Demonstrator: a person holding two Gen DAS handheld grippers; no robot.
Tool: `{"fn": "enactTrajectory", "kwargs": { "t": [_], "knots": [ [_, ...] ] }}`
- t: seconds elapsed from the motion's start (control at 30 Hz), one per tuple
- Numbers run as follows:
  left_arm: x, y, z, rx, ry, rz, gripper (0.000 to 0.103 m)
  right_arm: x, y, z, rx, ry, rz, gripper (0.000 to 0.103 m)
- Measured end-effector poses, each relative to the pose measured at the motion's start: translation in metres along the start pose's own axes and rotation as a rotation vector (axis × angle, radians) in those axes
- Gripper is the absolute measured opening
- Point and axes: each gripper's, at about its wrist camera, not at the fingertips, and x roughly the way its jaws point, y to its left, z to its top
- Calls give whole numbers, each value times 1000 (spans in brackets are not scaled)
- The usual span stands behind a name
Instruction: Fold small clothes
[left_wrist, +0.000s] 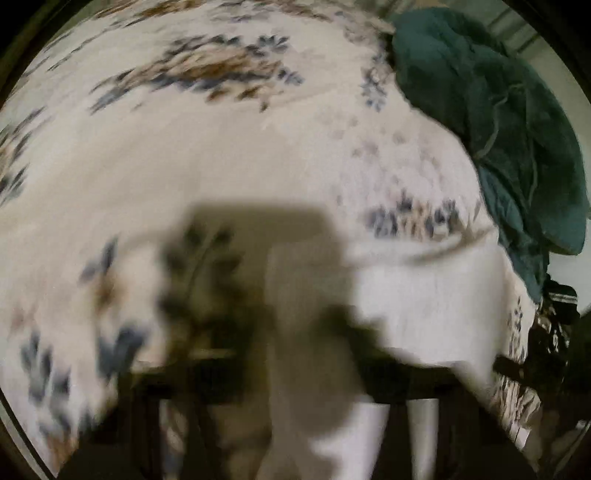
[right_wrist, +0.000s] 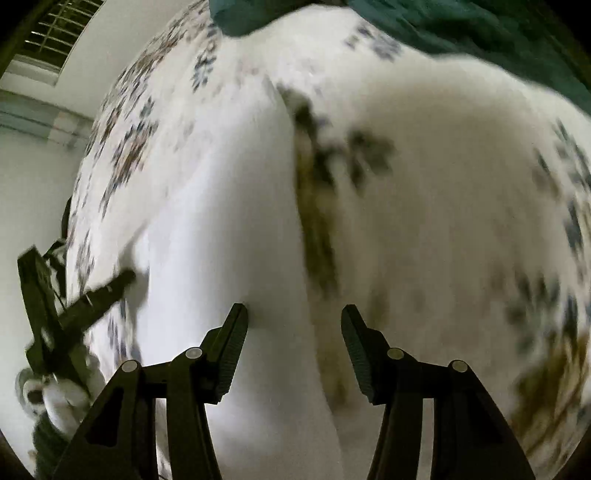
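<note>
Both views are pretty smeared. The right gripper (right_wrist: 294, 347) has its fingers spread wide, sitting over a white cloth (right_wrist: 236, 229) that's spread on the floral sheet (right_wrist: 480, 192). In the right view the left gripper (right_wrist: 110, 288) shows at the left edge, at the cloth's edge, but it's too blurry to tell whether its fingers are open or pinching. The left view has the same white cloth (left_wrist: 436, 306) low and right of center, under a big shadow. A green garment (left_wrist: 491, 122) lies bunched up at the sheet's far right.
</note>
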Motion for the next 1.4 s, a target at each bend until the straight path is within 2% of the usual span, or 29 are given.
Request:
{"fn": "enactTrajectory", "kwargs": {
  "t": [0.1, 0.13, 0.2, 0.23, 0.3, 0.37, 0.43, 0.47, 0.5, 0.53, 0.57, 0.6, 0.63, 0.67, 0.8, 0.9, 1.0, 1.1, 1.2, 1.4],
  "knots": [
    [5, -5, 14, 37, -28, -5, 8, 26, 17, 45, -7, 8, -42, 52],
    [3, -7, 16, 51, -41, -2, 7, 28, 18, 57, -19, 1, -55, 21],
    [-1, -9, 25, 65, -61, -12, 7, 26, 28, 62, -36, -70, -132, 9],
    [3, -6, 31, 61, -54, -15, 7, 24, 28, 63, -30, -105, -149, 9],
    [21, 2, 45, 28, -35, -10, 6, 29, 27, 62, 4, -118, -182, 9],
    [39, 6, 52, 17, 18, -20, 6, 40, 20, 62, 27, -81, -188, 9],
    [35, 4, 50, 19, 36, -45, 10, 42, 19, 58, 20, -59, -169, 13],
    [29, 2, 47, 29, 37, -54, 10, 37, 18, 58, 23, -52, -142, 19],
    [20, 1, 43, 41, 36, -63, 10, 30, 17, 56, 30, -37, -116, 30],
    [9, 1, 36, 50, 33, -79, 13, 25, 14, 52, 38, -28, -92, 42],
    [-6, 2, 23, 66, 15, -100, 22, 13, 9, 46, 54, -14, -35, 47],
    [-14, 3, 16, 73, 6, -102, 30, 0, 2, 35, 63, 2, 23, 49],
    [-27, 5, 4, 79, -1, -110, 51, -8, 0, 26, 62, 14, 50, 50],
    [-39, 9, -12, 72, 1, -126, 67, -18, -4, 11, 58, 32, 71, 50],
    [-90, 34, -88, -39, 50, -172, 68, -44, -20, -73, 49, 136, 125, 52],
    [-118, 47, -145, -99, 106, -129, 69, -48, -39, -138, 89, 234, 130, 53],
    [-123, 58, -211, -167, 206, -100, 69, -41, -60, -208, 155, 336, 125, 53],
    [-107, 63, -268, -212, 301, -64, 69, -22, -83, -270, 212, 414, 104, 53],
    [-84, 66, -309, -234, 378, -68, 69, 1, -93, -305, 215, 449, 97, 53],
    [-78, 58, -327, -261, 379, -146, 69, 38, -92, -337, 280, 440, 263, 53]
  ]
}}
